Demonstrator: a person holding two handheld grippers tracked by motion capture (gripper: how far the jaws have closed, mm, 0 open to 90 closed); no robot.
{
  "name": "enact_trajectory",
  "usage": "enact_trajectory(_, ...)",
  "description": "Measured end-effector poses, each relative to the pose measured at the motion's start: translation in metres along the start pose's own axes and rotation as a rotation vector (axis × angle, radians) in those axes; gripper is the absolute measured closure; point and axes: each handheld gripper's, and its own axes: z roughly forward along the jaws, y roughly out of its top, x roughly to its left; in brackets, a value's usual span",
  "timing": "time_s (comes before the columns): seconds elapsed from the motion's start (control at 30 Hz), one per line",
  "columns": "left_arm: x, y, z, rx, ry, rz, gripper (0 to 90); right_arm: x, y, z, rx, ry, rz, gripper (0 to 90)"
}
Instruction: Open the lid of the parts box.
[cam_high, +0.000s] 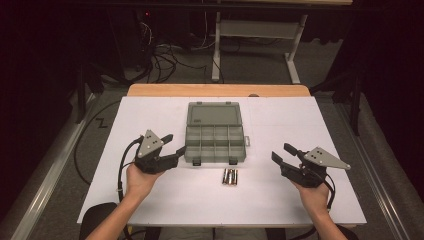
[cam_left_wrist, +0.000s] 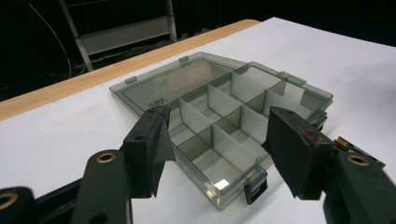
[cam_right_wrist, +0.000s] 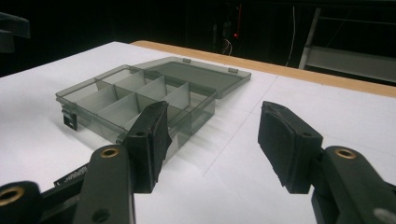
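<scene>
A grey see-through compartment box (cam_high: 215, 145) lies open in the middle of the white table (cam_high: 280, 200), its lid (cam_high: 214, 113) flat behind it and its compartments empty. A few batteries (cam_high: 230, 176) lie side by side just in front of the box. My left gripper (cam_high: 176, 143) is at the box's front left corner, open, with nothing between its jaws. In the left gripper view, the left gripper (cam_left_wrist: 217, 119) frames the box (cam_left_wrist: 219, 100). My right gripper (cam_high: 281, 151) is open and empty to the right of the box. In the right gripper view, the right gripper (cam_right_wrist: 215, 112) points at the box (cam_right_wrist: 135, 91).
A wooden strip (cam_high: 215, 90) runs along the table's far edge. Beyond it are a metal desk frame (cam_high: 255, 30) and loose cables (cam_high: 165, 60) on the floor. White table surface stretches on both sides of the box and in front of the batteries.
</scene>
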Motion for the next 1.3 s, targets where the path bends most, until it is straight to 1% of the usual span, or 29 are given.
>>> enact_trajectory(0.13,0.000,-0.005,-0.002,0.001,0.010,0.001,39.4,-0.002,-0.006,-0.004,0.003,-0.008,0.002,43.2)
enact_trajectory(0.23,0.001,-0.009,-0.001,0.006,0.015,0.002,39.5,-0.003,-0.010,-0.007,-0.014,-0.018,0.002,41.7)
enact_trajectory(0.33,0.000,-0.011,-0.002,-0.001,0.014,-0.003,39.5,-0.003,-0.013,-0.009,-0.028,-0.023,0.002,41.3)
enact_trajectory(0.5,-0.002,-0.015,-0.002,-0.011,0.008,-0.012,39.5,-0.002,-0.018,-0.010,-0.023,-0.021,0.008,40.9)
enact_trajectory(0.63,-0.003,-0.022,-0.004,-0.013,0.005,-0.015,39.4,-0.002,-0.020,-0.011,-0.024,-0.023,0.009,40.8)
enact_trajectory(0.8,-0.001,-0.029,-0.006,-0.014,-0.003,-0.039,39.4,0.000,-0.024,-0.012,-0.026,-0.023,0.011,40.7)
enact_trajectory(0.9,0.000,-0.031,-0.010,-0.019,0.004,-0.037,39.4,0.000,-0.026,-0.013,-0.037,-0.017,0.018,40.6)
enact_trajectory(0.97,0.002,-0.032,-0.012,-0.029,0.002,-0.056,39.6,0.000,-0.027,-0.014,-0.040,-0.026,-0.003,40.5)
enact_trajectory(1.0,0.003,-0.033,-0.013,-0.032,0.003,-0.066,39.6,-0.001,-0.027,-0.014,-0.042,-0.030,-0.007,40.5)
enact_trajectory(1.07,0.005,-0.034,-0.013,-0.030,0.007,-0.072,39.7,-0.001,-0.027,-0.015,-0.050,-0.029,-0.004,40.5)
enact_trajectory(1.2,0.006,-0.036,-0.012,-0.020,0.013,-0.069,39.7,-0.001,-0.028,-0.014,-0.048,-0.029,-0.007,40.6)
enact_trajectory(1.3,0.006,-0.036,-0.012,-0.020,0.022,-0.051,39.7,-0.001,-0.029,-0.013,-0.046,-0.027,-0.004,40.7)
